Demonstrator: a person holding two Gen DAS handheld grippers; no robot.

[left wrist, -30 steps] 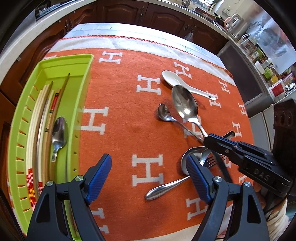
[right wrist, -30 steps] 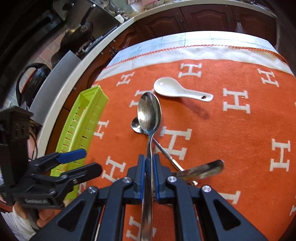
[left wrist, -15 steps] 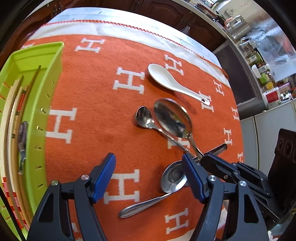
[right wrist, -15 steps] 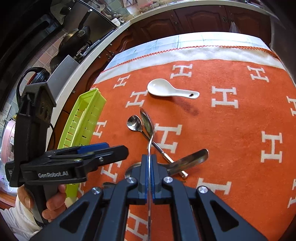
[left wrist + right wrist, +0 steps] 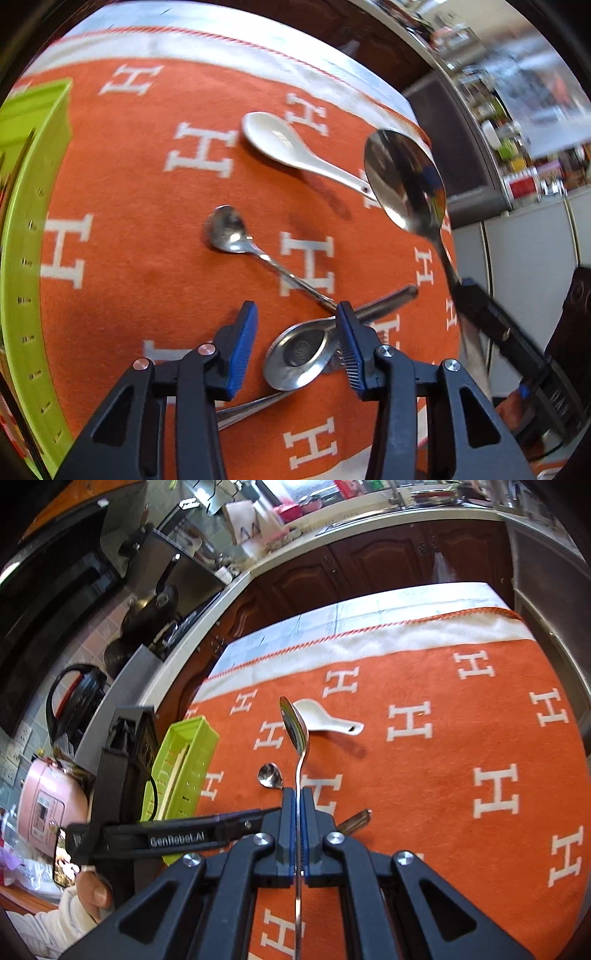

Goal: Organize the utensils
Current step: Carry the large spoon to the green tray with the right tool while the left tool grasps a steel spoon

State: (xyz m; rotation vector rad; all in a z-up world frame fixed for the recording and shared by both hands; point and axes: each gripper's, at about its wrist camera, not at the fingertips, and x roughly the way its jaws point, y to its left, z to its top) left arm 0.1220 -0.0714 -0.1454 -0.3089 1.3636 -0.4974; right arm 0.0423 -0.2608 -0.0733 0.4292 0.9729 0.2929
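My right gripper (image 5: pixel 297 794) is shut on the handle of a large steel spoon (image 5: pixel 293 720), held clear of the orange cloth; its bowl (image 5: pixel 404 181) hangs at the right in the left wrist view. My left gripper (image 5: pixel 295 343) points down over a steel spoon bowl (image 5: pixel 295 358) that lies between its closing jaws. The right finger (image 5: pixel 347 343) meets the bowl's edge and the left finger (image 5: pixel 242 347) stands apart. A small teaspoon (image 5: pixel 229 232) and a white ceramic spoon (image 5: pixel 288 144) lie farther out on the cloth.
A green slotted tray (image 5: pixel 26 221) holding chopsticks sits at the cloth's left edge. Two more steel handles (image 5: pixel 388 299) (image 5: pixel 251 406) cross under the spoon bowl. Counter and cabinets (image 5: pixel 369 565) lie beyond the table, and a person's hand (image 5: pixel 92 890) holds the left gripper.
The right gripper lifted the large spoon off the cloth and up to the right. The left gripper moved right from the tray to over the spoon pile, and its jaws narrowed.
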